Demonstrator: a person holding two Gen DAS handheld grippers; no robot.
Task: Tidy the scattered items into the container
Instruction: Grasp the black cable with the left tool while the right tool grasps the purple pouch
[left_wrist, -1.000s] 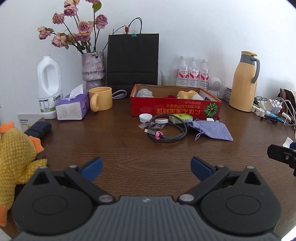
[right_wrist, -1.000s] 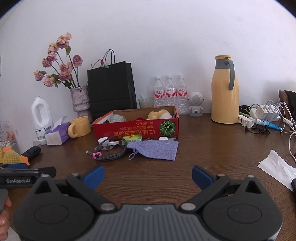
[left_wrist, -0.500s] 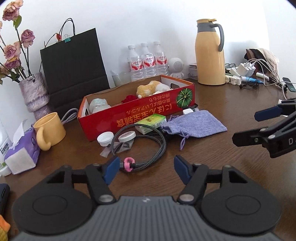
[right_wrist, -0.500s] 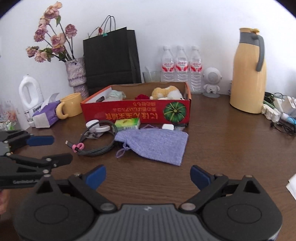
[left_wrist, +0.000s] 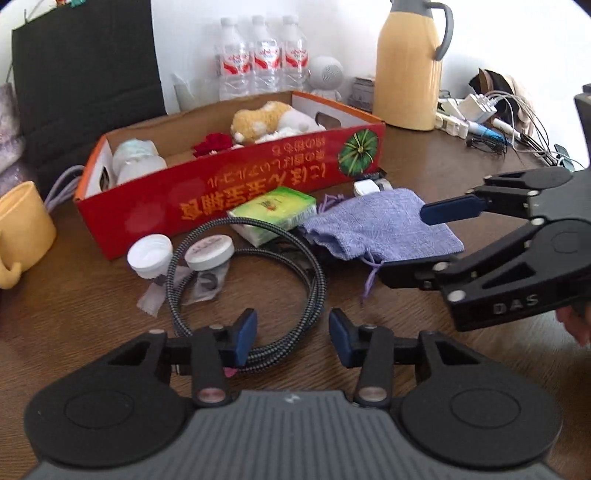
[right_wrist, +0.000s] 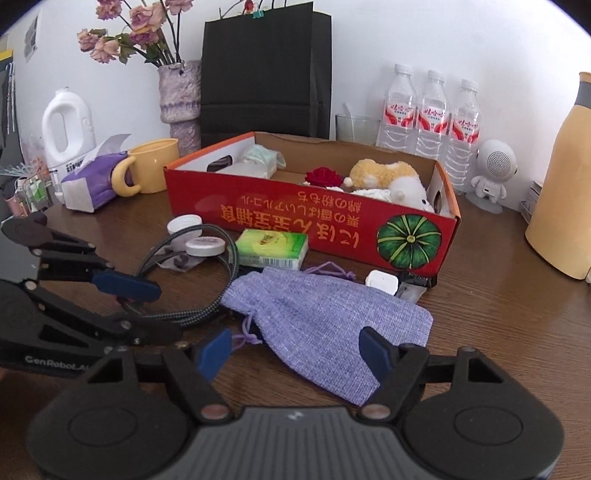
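A red cardboard box holds a plush toy, a red flower and white items. In front of it lie a coiled braided cable, two white lids, a green packet, a purple cloth pouch and a small white charger. My left gripper is open, its fingers straddling the near edge of the cable coil. My right gripper is open, low over the near part of the pouch.
A yellow mug, tissue pack, white jug, flower vase and black bag stand at the back left. Water bottles, a white speaker and a yellow flask stand behind the box. Chargers and wires lie far right.
Both grippers have moved forward and down toward the scattered items. The left one has narrowed and now straddles the cable; the right one now hangs over the pouch.
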